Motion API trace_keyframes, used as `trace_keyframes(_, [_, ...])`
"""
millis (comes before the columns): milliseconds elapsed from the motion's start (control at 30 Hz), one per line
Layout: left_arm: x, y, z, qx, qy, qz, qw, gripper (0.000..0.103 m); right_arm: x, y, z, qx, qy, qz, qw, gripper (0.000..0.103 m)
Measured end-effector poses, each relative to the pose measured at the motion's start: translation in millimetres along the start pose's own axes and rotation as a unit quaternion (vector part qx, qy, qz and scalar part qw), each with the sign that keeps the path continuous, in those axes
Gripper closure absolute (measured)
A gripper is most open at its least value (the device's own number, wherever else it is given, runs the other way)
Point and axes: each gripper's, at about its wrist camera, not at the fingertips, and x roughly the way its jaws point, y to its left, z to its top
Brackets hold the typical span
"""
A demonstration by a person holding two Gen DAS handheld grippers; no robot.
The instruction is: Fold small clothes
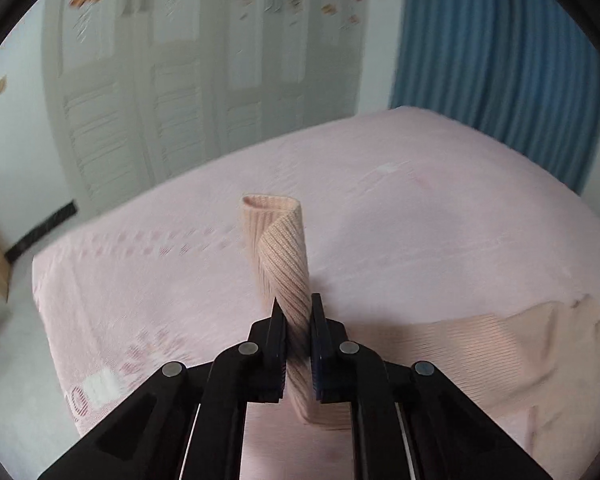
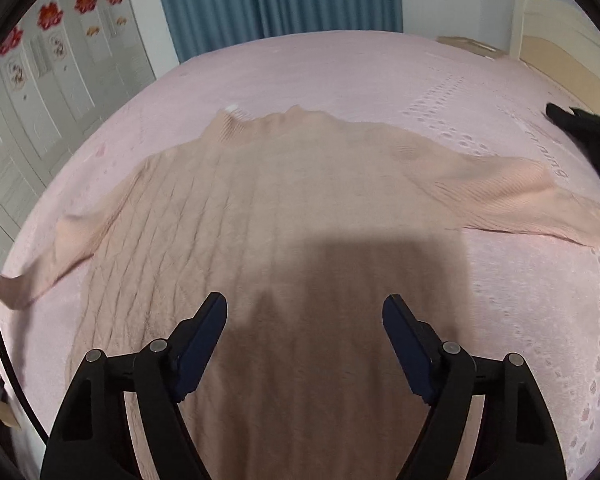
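Your left gripper (image 1: 295, 308) pinches the sweater (image 2: 284, 208) cuff (image 1: 278, 248), lifting the sleeve to fold inward. Your right gripper (image 2: 305, 312) hovers over the body with jaws apart, gripping nothing.

The left hand-held gripper (image 1: 295, 312) pinches a peach ribbed sleeve (image 1: 278, 248), whose cuff stands up beyond the fingertips over the pink bed (image 1: 420, 208). Behind the bed, a white wardrobe (image 1: 180, 80) and blue curtain (image 1: 500, 60).
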Motion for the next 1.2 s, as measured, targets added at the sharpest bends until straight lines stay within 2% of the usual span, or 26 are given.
trace_keyframes(167, [-55,-112,23,0.085,-0.043,-0.062,0.9935,0.094,-22,-38,-1,0.009,-0.033,-0.040,0.999,0.024])
trace_keyframes(333, [-100,-243,14,0.153,-0.056,-0.144,0.9762,0.094,-28,-99,-5,0.058,-0.028,-0.060,0.996,0.024])
trace_keyframes(433, [-119,-328,-19,0.198,-0.040,-0.203,0.9581,0.093,-35,-135,-6,0.094,-0.034,-0.072,0.992,0.024])
trace_keyframes(533, [-126,-392,-64,0.244,-0.019,-0.239,0.9396,0.091,-36,-164,-7,0.133,-0.036,-0.070,0.988,0.024])
trace_keyframes(567, [-126,-415,-87,0.260,0.004,-0.266,0.9283,0.089,-34,-172,-7,0.145,-0.033,-0.066,0.987,0.024])
trace_keyframes(600, [-126,-426,-101,0.267,0.023,-0.285,0.9204,0.085,-31,-176,-7,0.151,-0.029,-0.063,0.986,0.024])
trace_keyframes(633, [-127,-437,-117,0.273,0.047,-0.302,0.9119,0.074,-29,-178,-6,0.153,-0.025,-0.062,0.986,0.024])
trace_keyframes(700, [-123,-447,-144,0.278,0.097,-0.328,0.8978,0.073,-26,-180,-5,0.149,-0.022,-0.063,0.987,0.024])
trace_keyframes(733, [-122,-445,-155,0.273,0.112,-0.331,0.8961,0.073,-25,-180,-4,0.144,-0.022,-0.065,0.987,0.024])
trace_keyframes(800, [-117,-431,-162,0.258,0.127,-0.329,0.8993,0.073,-24,-178,-5,0.140,-0.023,-0.064,0.988,0.024])
trace_keyframes(867, [-97,-411,-152,0.233,0.133,-0.317,0.9094,0.071,-21,-176,-4,0.139,-0.022,-0.059,0.988,0.024])
trace_keyframes(967, [-74,-355,-132,0.196,0.119,-0.270,0.9352,0.060,-17,-167,0,0.130,-0.020,-0.044,0.990,0.024])
trace_keyframes(1000, [-68,-331,-126,0.181,0.109,-0.245,0.9461,0.053,-16,-162,2,0.126,-0.020,-0.036,0.991,0.024])
trace_keyframes(1033, [-64,-314,-122,0.173,0.100,-0.227,0.9533,0.046,-14,-157,4,0.122,-0.021,-0.027,0.992,0.024])
trace_keyframes(1100, [-53,-275,-115,0.159,0.080,-0.174,0.9685,0.045,-11,-143,8,0.112,-0.020,-0.007,0.994,0.024])
trace_keyframes(1167, [-45,-253,-106,0.161,0.089,-0.133,0.9738,0.045,-7,-128,12,0.097,-0.020,0.008,0.995,0.031])
trace_keyframes(1200, [-43,-243,-99,0.162,0.093,-0.127,0.9741,0.045,-5,-117,14,0.083,-0.021,0.012,0.996,0.046])
